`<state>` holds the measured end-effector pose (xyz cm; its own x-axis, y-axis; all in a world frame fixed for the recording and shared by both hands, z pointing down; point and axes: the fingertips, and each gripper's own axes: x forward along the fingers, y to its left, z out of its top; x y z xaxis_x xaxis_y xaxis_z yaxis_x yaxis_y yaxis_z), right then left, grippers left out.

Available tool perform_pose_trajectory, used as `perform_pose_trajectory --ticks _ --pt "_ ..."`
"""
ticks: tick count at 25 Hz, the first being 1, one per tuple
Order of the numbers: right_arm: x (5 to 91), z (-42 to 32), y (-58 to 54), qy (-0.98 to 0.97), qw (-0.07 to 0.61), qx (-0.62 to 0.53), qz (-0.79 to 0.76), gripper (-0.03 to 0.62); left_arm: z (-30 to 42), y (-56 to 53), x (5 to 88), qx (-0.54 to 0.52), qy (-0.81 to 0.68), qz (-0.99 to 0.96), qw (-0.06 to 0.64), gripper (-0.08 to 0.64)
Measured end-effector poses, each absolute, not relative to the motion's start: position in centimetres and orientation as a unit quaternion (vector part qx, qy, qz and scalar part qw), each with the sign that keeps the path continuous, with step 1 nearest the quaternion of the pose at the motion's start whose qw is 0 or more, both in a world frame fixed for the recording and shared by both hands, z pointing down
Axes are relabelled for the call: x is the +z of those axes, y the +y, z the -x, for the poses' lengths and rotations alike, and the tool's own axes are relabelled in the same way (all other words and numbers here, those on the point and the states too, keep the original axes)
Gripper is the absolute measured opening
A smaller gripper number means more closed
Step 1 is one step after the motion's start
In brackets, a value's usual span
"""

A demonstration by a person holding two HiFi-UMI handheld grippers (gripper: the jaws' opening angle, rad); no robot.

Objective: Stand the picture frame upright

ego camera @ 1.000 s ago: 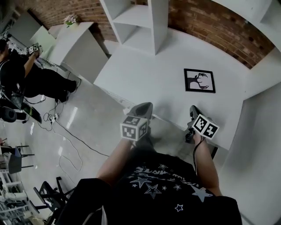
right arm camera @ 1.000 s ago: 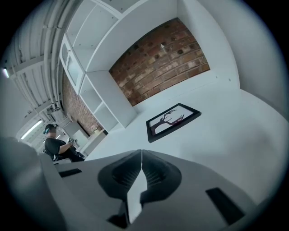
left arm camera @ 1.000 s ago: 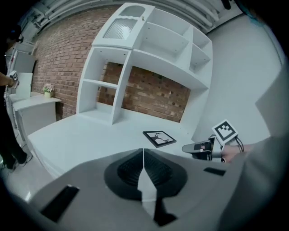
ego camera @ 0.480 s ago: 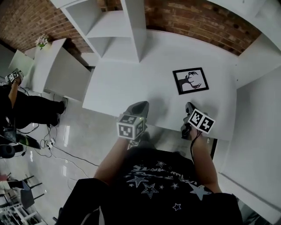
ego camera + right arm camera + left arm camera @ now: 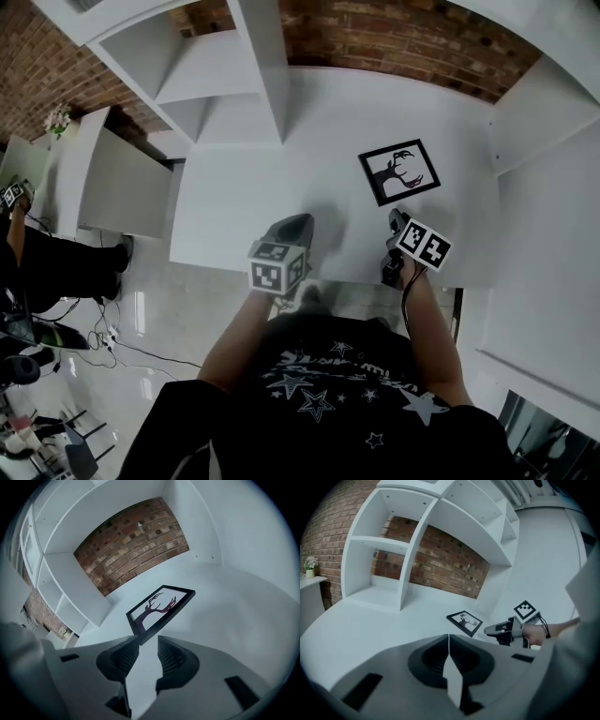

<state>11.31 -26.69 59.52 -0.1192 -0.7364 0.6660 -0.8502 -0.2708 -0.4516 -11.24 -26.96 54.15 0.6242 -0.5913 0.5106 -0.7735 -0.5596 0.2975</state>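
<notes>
A black picture frame with a dark antler silhouette lies flat on the white table; it also shows in the right gripper view and the left gripper view. My right gripper hovers just short of the frame's near corner, its jaws opening with nothing between them. My left gripper is shut and empty over the table's front part, to the left of the frame.
A white shelf unit stands at the back left of the table against a brick wall. White side walls close in on the right. The table's front edge runs just under both grippers. A person stands far left.
The view has swung so the table and frame sit more centrally. My right gripper has come closer to the frame's near corner. Both grippers stay near the front edge.
</notes>
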Motion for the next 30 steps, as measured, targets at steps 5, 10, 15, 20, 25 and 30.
perform_pose_trajectory --ticks 5,10,15,20,25,30 --pt "60.3 -12.0 -28.2 -0.565 0.068 0.447 -0.690 0.150 11.8 -28.4 54.8 0.190 -0.383 -0.866 0.259 0.019" --pt "61.0 -12.9 -29.6 -0.516 0.058 0.456 -0.723 0.168 12.2 -29.6 55.1 0.194 -0.371 -0.871 0.257 0.018" --pt "61.4 -13.0 -30.8 -0.496 0.080 0.445 -0.742 0.175 12.3 -30.5 55.5 0.196 -0.360 -0.875 0.258 0.018" --pt "61.7 -13.1 -31.3 -0.484 0.102 0.433 -0.754 0.176 12.4 -30.6 55.8 0.197 -0.350 -0.878 0.260 0.018" --pt "62.4 -13.1 -31.5 -0.478 0.139 0.420 -0.759 0.178 12.8 -30.6 56.1 0.199 -0.346 -0.879 0.262 0.018" --pt "62.6 -12.9 -31.6 -0.480 0.155 0.413 -0.758 0.187 13.2 -30.5 56.6 0.203 -0.351 -0.876 0.263 0.018"
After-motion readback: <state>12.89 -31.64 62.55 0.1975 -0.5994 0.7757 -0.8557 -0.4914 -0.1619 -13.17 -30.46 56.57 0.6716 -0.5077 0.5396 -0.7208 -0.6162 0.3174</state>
